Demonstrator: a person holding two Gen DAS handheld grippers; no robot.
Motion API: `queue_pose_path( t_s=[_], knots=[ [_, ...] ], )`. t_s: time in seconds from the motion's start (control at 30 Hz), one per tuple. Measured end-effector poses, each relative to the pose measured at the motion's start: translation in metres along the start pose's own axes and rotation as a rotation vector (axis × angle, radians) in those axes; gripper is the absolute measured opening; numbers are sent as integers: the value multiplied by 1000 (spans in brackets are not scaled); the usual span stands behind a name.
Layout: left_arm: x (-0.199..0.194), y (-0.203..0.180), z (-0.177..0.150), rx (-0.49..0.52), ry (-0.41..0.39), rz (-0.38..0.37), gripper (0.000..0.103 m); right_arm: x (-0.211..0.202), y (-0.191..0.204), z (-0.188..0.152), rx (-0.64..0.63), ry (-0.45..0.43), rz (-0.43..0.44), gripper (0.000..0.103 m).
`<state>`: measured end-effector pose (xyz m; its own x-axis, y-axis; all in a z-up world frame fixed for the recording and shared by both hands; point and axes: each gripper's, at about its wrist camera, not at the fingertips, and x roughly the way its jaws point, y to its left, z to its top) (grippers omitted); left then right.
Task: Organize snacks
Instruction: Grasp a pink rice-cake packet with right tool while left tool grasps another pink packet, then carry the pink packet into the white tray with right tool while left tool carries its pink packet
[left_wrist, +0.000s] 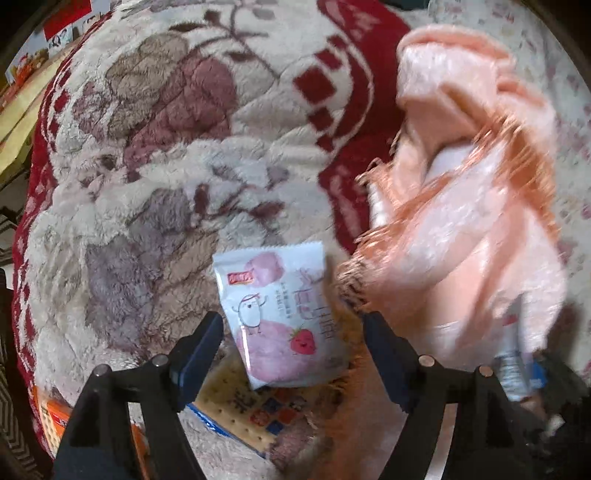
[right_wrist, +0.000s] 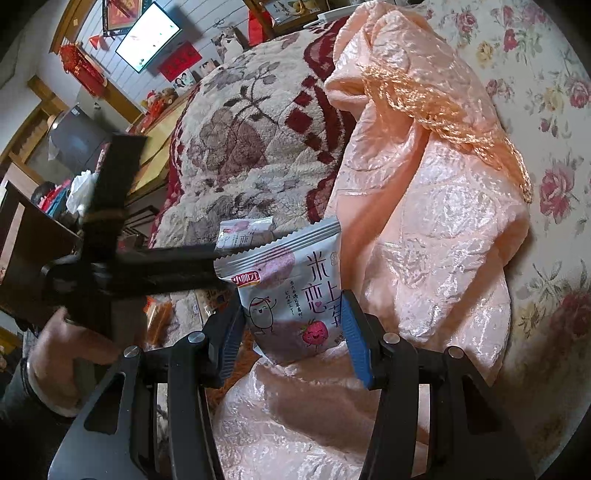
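A white snack packet with a pink strawberry print (left_wrist: 273, 295) lies flat on a cracker packet (left_wrist: 240, 410). My left gripper (left_wrist: 291, 325) hangs over it, open, a finger on each side and a gap to both. My right gripper (right_wrist: 291, 302) is shut on a second strawberry packet (right_wrist: 295, 280), held upright against a pink satin drawstring bag (right_wrist: 424, 240). In the right wrist view the packet under the left gripper (right_wrist: 243, 230) shows behind, with the left gripper's black body (right_wrist: 96, 236) beside it. The bag (left_wrist: 461, 192) is blurred in the left wrist view.
Everything rests on a plush floral blanket (left_wrist: 166, 166) next to a rose-print sheet (right_wrist: 554, 110). An orange packet (left_wrist: 51, 413) lies at lower left and a blue-white packet (left_wrist: 513, 373) under the bag's edge. A person's hand (right_wrist: 55, 350) holds the left gripper. Furniture stands beyond the bed.
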<state>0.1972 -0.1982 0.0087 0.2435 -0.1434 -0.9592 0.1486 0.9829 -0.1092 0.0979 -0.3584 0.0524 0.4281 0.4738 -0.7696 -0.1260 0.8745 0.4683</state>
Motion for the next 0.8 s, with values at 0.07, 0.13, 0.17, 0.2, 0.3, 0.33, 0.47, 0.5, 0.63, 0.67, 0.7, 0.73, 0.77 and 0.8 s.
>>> queue_pose_path(
  t_s=[0.07, 0.13, 0.17, 0.2, 0.3, 0.33, 0.47, 0.5, 0.63, 0.67, 0.7, 0.73, 0.77, 0.8],
  knots=[
    [5, 7, -2, -8, -4, -26, 53, 0, 0, 0, -2, 0, 3, 49],
    [0, 17, -4, -19, -12, -42, 50, 0, 1, 0, -7, 1, 2, 49],
    [-4, 22, -5, -16, -23, -48, 50, 0, 2, -1, -11, 0, 4, 49],
    [-10, 29, -7, -15, -43, -65, 49, 0, 4, -1, -20, -1, 7, 49],
    [-31, 50, -13, -45, -80, -78, 49, -1, 14, -2, -51, -6, 13, 49],
    [-40, 57, -18, -49, -95, -86, 49, 0, 18, -2, -58, -6, 16, 49],
    [-75, 82, -44, -54, -145, -72, 49, 2, 40, -7, -94, -11, 7, 49],
    [-82, 91, -52, -67, -154, -73, 49, 1, 50, -10, -104, -21, 7, 49],
    [-108, 121, -89, -96, -202, -41, 49, 5, 84, -23, -122, -51, 46, 49],
    [-113, 129, -99, -102, -212, -29, 49, 9, 95, -29, -126, -52, 62, 49],
    [-119, 137, -107, -112, -219, -19, 49, 14, 105, -34, -128, -47, 76, 49],
    [-123, 145, -117, -122, -227, -8, 49, 18, 113, -39, -130, -40, 87, 49],
    [-127, 151, -126, -133, -236, 2, 49, 23, 122, -46, -133, -30, 100, 49],
    [-131, 157, -134, -147, -247, 17, 49, 28, 131, -53, -136, -17, 114, 49]
  ],
)
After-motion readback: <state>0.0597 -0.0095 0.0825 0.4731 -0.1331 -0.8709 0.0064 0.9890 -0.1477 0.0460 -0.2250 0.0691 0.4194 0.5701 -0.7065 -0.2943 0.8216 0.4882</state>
